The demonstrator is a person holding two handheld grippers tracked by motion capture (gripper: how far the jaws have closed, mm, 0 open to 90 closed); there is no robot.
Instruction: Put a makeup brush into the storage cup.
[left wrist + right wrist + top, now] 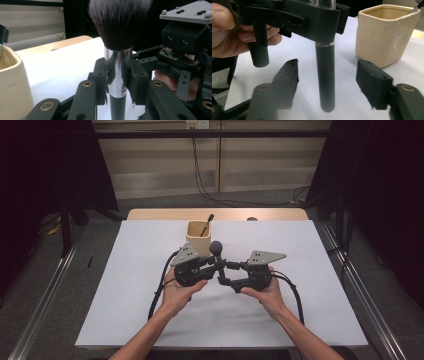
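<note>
Left gripper view has my left gripper (117, 75) clamped on the shiny chrome ferrule of a fluffy dark makeup brush (117, 27), upright, just beside the glossy cream square cup (11, 82). My right gripper (328, 82) is spread wide, pads either side of the brush's matte black handle without touching. No readable writing anywhere.

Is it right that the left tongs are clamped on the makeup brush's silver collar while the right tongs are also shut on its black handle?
Not quite. The left tongs do clamp the makeup brush at its silver collar, but the right tongs are open, their jaws standing apart on either side of the black handle without touching it, as the right gripper view shows.
</note>
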